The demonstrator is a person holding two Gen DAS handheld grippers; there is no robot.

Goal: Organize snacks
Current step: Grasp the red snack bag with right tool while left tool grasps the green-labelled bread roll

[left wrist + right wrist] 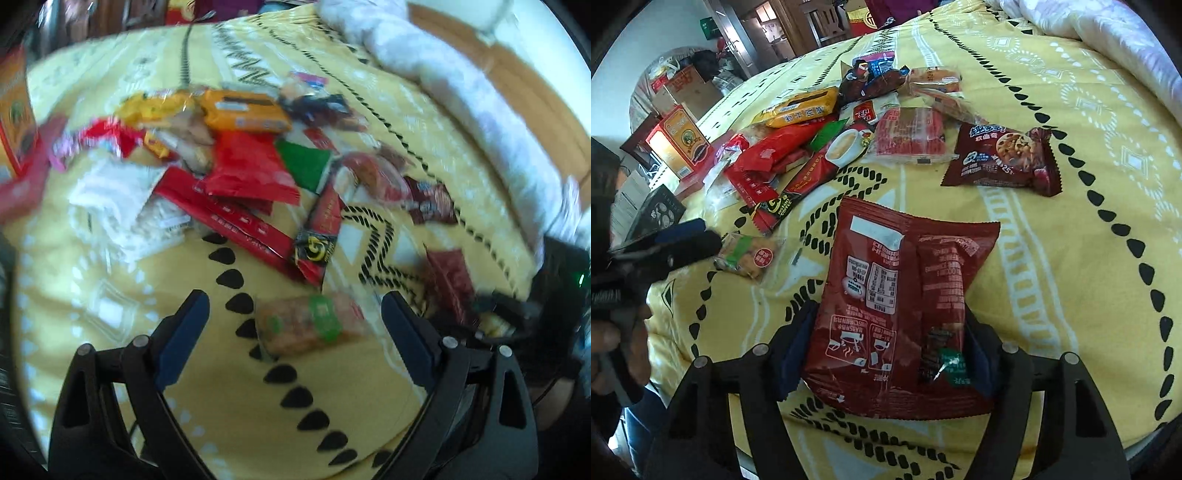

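Observation:
A heap of snack packets (236,155) lies on a yellow patterned bedspread (110,314). My left gripper (295,314) is open, its jaws on either side of a clear-wrapped pastry with a green label (310,328); that pastry also shows in the right wrist view (748,254), with the left gripper's fingers (687,236) beside it. My right gripper (890,332) is shut on a dark red packet (901,302) and holds it above the bedspread (1071,258). A brown cookie packet (1004,158) lies apart, beyond it.
An orange box (679,140) and a dark box (657,214) stand at the bed's left edge. A white quilt (461,99) is bunched along the far right. Cardboard boxes (687,88) and furniture stand beyond the bed.

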